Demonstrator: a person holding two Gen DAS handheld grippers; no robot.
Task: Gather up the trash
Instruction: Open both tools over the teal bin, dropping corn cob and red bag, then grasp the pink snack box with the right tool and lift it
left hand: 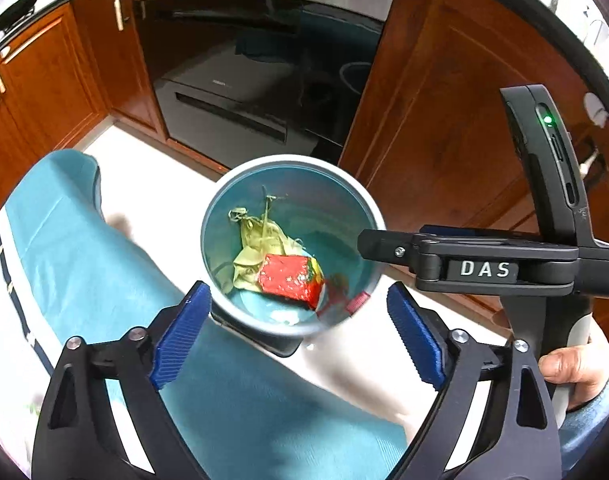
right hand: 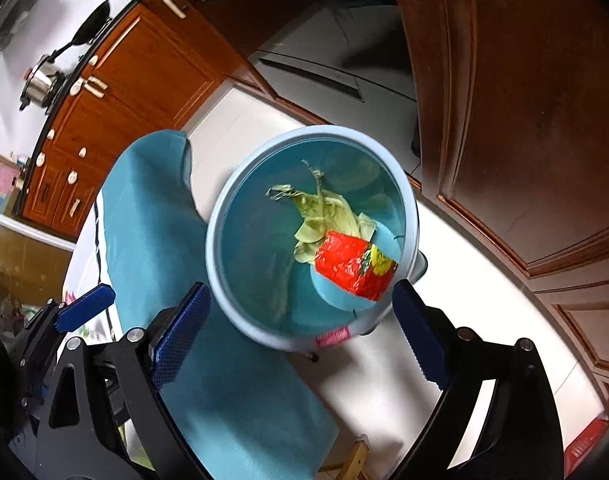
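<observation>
A light blue bin [left hand: 224, 200] stands on the white floor, right under both grippers. Inside it lie a red packet [left hand: 290, 278] and crumpled pale green wrapping [left hand: 256, 240]; the right wrist view shows the same bin [right hand: 224, 220], red packet [right hand: 352, 266] and green wrapping [right hand: 324, 208]. A blurred pink-red scrap [left hand: 354, 304] shows at the bin's near rim. My left gripper [left hand: 298, 338] is open above the rim, with nothing between its blue pads. My right gripper [right hand: 300, 336] is open too, also holding nothing. A hand [left hand: 572, 372] holds the right gripper's handle.
A teal cloth-covered surface [left hand: 104, 260] runs along the bin's left side. Behind the bin are a black-glass oven [left hand: 256, 80] and brown wooden cabinets [left hand: 444, 100]. A steel pot [right hand: 40, 84] sits on the counter at upper left. A wooden piece [right hand: 356, 460] shows at the bottom.
</observation>
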